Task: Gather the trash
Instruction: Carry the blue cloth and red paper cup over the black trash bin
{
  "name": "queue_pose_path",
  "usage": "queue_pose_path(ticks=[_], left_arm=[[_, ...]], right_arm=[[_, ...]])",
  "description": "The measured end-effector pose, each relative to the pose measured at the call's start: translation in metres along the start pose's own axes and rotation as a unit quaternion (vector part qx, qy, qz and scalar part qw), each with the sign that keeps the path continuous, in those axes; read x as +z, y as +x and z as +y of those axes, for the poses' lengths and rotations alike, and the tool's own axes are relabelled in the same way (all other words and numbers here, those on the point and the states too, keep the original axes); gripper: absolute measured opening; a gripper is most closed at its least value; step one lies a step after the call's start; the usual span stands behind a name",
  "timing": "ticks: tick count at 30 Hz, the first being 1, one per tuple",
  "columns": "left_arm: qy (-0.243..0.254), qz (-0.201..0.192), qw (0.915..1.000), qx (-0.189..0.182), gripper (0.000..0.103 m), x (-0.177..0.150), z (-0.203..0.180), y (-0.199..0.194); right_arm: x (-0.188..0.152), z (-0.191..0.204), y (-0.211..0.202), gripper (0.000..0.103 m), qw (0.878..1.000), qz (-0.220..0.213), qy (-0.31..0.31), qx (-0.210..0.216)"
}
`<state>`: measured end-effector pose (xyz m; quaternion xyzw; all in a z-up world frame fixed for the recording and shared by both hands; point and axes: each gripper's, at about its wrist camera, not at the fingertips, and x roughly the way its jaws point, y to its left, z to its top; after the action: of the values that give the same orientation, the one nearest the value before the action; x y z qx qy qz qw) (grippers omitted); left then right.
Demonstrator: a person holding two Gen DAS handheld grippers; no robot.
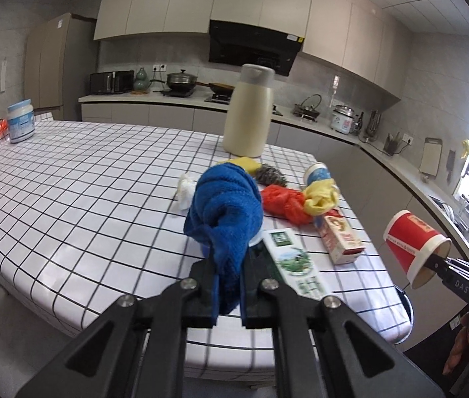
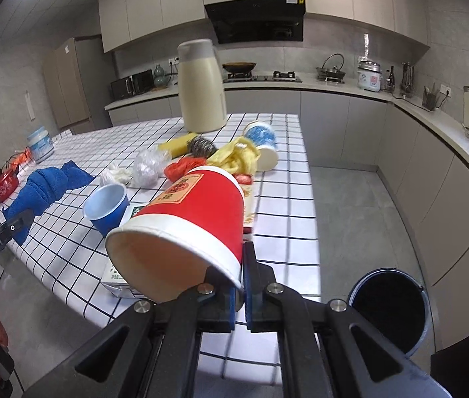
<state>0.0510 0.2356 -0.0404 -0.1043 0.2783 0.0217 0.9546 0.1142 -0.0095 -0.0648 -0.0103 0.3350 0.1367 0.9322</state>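
- Centre of the right wrist view: red paper cup is pinched by its rim in the right gripper, jaws nearly closed on the cup wall; cup lies on its side, off the table, mouth toward the camera.
- Lower right of that view: bin sits on the floor just off the table corner, open; nothing visible inside, interior is dark. Cup isn't over it yet.
- Bottom centre of the left wrist view: left gripper is clamped on a blue towel, jaws narrow with cloth bunched between them.
- Towel looks like cloth, not trash, so probably being moved aside. That's a guess.
- Still on the checked table, mid-right of the left view: white tissue wad, orange plastic bag, yellow glove, blue-and-white cup lying down, red-and-white carton, green carton.
- Right view also shows a crumpled clear plastic wad and a blue cup.
- Progress estimate: early. One item in hand, none confirmed binned, most of the pile left.
- Cream jug, sponge and steel scrubber likely stay.
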Motion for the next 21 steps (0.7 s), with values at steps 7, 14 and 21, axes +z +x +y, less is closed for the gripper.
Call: queue_pose_path(ticks=[7, 14, 21], left_arm=[[0.015, -0.005, 0.9995, -0.027, 0.009, -0.006, -0.049, -0.011], [0.045, 0.001, 0.9965, -0.071, 0.009, -0.013, -0.121, -0.010], [0.082, 0.017, 0.9884, -0.127, 0.009, -0.026, -0.197, -0.004]], right_arm=[[-0.009, -0.044, -0.033, 0.004, 1.000, -0.012, 0.017, -0.014], [-0.021, -0.108, -0.073, 0.004, 0.998, -0.021, 0.039, -0.045], [-0.039, -0.178, -0.108, 0.004, 0.994, -0.022, 0.070, -0.083]])
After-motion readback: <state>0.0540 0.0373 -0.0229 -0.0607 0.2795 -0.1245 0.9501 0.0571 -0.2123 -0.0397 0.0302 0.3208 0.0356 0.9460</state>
